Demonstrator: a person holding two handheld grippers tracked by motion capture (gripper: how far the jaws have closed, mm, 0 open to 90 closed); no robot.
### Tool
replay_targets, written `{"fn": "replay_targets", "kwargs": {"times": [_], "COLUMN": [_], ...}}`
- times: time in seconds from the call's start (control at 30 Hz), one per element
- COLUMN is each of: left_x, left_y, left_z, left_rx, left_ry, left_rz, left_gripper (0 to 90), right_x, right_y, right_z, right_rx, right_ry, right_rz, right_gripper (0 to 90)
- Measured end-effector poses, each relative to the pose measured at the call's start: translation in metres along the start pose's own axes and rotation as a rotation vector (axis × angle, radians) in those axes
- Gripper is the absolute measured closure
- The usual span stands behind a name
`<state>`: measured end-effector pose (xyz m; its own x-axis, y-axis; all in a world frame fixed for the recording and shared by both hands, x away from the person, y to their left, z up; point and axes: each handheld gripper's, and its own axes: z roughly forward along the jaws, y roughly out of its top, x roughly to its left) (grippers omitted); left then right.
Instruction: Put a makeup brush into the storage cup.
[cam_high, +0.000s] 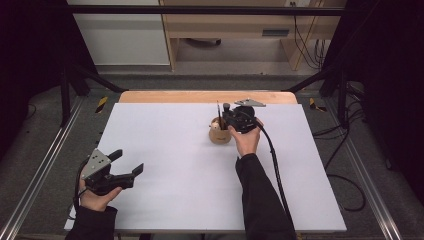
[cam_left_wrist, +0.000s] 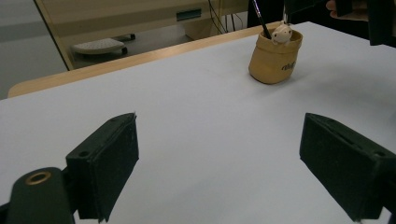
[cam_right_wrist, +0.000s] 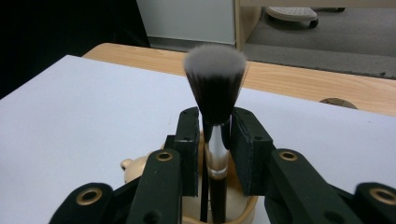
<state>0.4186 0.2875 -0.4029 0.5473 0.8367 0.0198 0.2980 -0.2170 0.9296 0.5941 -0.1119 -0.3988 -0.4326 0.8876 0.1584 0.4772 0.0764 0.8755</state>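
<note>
High view: right gripper (cam_high: 231, 118) over tan pot (cam_high: 220, 135) at table's (cam_high: 165, 150) far middle; left gripper (cam_high: 126, 165) idle, jaws apart.
Left gripper view: nothing betw jaws.
Right gripper view: jaws clamped on brush (cam_right_wrist: 215, 93) ferrule, handle in pot. Move it straight, w/o tipping pot.

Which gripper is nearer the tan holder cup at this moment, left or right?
Right. The right gripper is directly above the tan holder cup, jaws closed around the makeup brush standing in it. The left gripper sits open near the table's front left corner, well away from the cup.
</note>
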Motion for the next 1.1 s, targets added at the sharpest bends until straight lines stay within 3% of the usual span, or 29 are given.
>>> {"fn": "replay_targets", "kwargs": {"times": [0.17,0.3,0.5,0.63,0.87,1.1], "left_x": [0.0,-0.001,-0.003,-0.003,-0.003,-0.002], "left_y": [0.0,0.0,0.0,0.0,0.0,0.0], "left_z": [0.0,0.001,0.002,0.002,0.001,0.001], "left_rx": [0.001,0.008,0.012,0.011,0.011,0.01], "left_ry": [0.0,-0.001,-0.005,-0.008,-0.008,-0.005], "left_rz": [0.001,0.01,0.014,0.011,0.007,0.006], "left_gripper": [11.2,11.2,11.1,10.9,10.6,10.6], "right_x": [0.002,0.001,-0.001,-0.001,-0.002,-0.006], "right_y": [0.002,-0.002,-0.007,-0.01,-0.015,-0.025], "right_z": [-0.011,-0.027,-0.047,-0.057,-0.087,-0.11], "right_rx": [0.019,0.005,-0.015,-0.007,-0.051,-0.086], "right_ry": [0.02,0.067,0.104,0.102,0.109,0.1], "right_rz": [-0.008,0.012,-0.019,-0.035,-0.087,-0.106], "right_gripper": [60.5,47.5,32.4,28.3,22.6,21.0]}}
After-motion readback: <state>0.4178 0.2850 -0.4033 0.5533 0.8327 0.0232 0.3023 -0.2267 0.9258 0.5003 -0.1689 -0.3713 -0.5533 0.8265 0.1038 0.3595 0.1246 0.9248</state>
